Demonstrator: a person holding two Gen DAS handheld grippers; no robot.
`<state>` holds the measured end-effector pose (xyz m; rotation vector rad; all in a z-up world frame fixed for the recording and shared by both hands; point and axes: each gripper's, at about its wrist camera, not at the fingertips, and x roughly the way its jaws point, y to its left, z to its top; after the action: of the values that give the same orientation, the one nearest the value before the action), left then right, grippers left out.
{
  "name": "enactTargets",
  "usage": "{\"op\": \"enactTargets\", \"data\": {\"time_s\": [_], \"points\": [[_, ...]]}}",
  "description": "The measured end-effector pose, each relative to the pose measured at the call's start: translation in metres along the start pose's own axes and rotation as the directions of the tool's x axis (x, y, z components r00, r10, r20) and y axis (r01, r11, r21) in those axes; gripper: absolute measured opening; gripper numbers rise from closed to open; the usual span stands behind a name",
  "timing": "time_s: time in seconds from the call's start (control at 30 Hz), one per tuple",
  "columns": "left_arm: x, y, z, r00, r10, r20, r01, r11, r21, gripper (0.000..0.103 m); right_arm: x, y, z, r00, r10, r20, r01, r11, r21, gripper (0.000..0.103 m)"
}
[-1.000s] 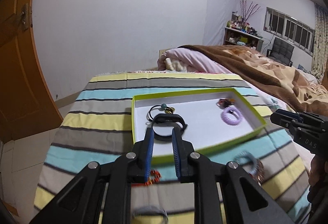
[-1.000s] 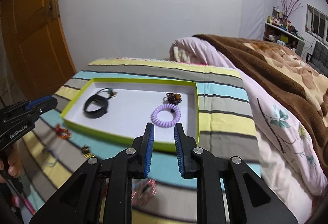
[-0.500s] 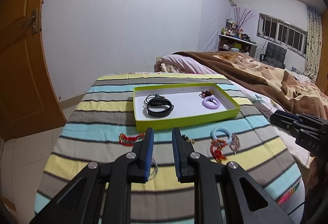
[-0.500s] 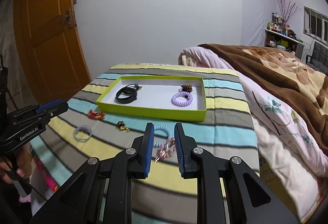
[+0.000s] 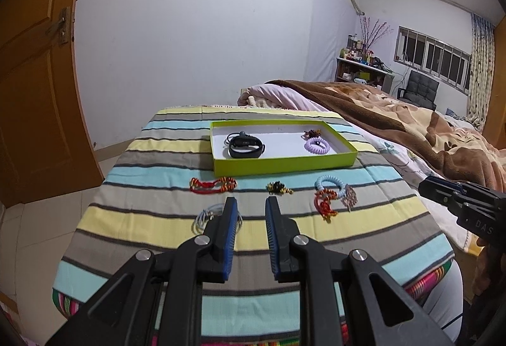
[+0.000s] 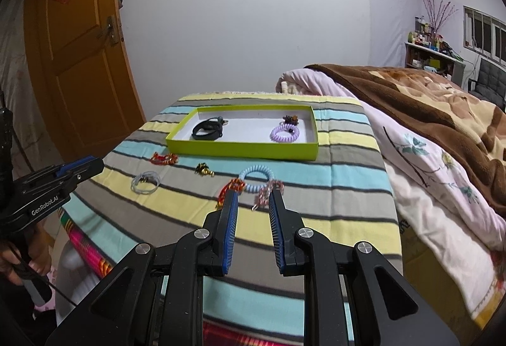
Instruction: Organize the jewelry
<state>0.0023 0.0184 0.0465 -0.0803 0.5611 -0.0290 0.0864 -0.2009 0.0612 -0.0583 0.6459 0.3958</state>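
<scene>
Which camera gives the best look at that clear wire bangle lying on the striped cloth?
The right wrist view: the clear bangle lies fully exposed on the striped cloth, left of the right tongs. In the left wrist view the bangle is partly hidden behind a finger of the left tongs.

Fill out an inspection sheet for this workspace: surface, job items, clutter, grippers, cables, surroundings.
Surface: striped cloth over a table.
Job's things: green tray holds a black band, a purple coil tie and a small dark charm. On the cloth in front of it lie a red bracelet, a gold piece, a blue coil tie with red and pink pieces beside it, and a white ring.
Clutter: nothing seen.
Grippers: left gripper and right gripper both open, holding nothing.
Cables: a thin black cord by the hand.
Surroundings: bed with brown blanket, wooden door.
</scene>
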Motion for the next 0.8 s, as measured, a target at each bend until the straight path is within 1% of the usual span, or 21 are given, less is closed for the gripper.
{"op": "enactTargets", "data": {"time_s": [0.17,0.4,0.7,0.8], "points": [[-0.005,0.002,-0.008,1.000,0.006,-0.005,-0.006,1.000,-0.005,0.019,0.001,0.001,-0.005,1.000,0.003,-0.013,-0.003,1.000,0.003,0.021],[-0.002,0.009,-0.011,1.000,0.025,-0.014,-0.025,1.000,-0.016,0.019,0.006,0.004,-0.006,1.000,0.017,-0.023,-0.017,1.000,0.003,0.021],[0.015,0.019,-0.015,0.998,0.041,-0.047,-0.042,0.999,-0.024,0.019,0.021,0.005,-0.005,0.998,0.034,-0.050,-0.034,0.999,0.003,0.021],[0.022,0.023,-0.016,0.997,0.045,-0.060,-0.046,0.999,-0.025,0.021,0.029,0.007,-0.003,0.997,0.044,-0.062,-0.044,0.999,0.004,0.021]]}}
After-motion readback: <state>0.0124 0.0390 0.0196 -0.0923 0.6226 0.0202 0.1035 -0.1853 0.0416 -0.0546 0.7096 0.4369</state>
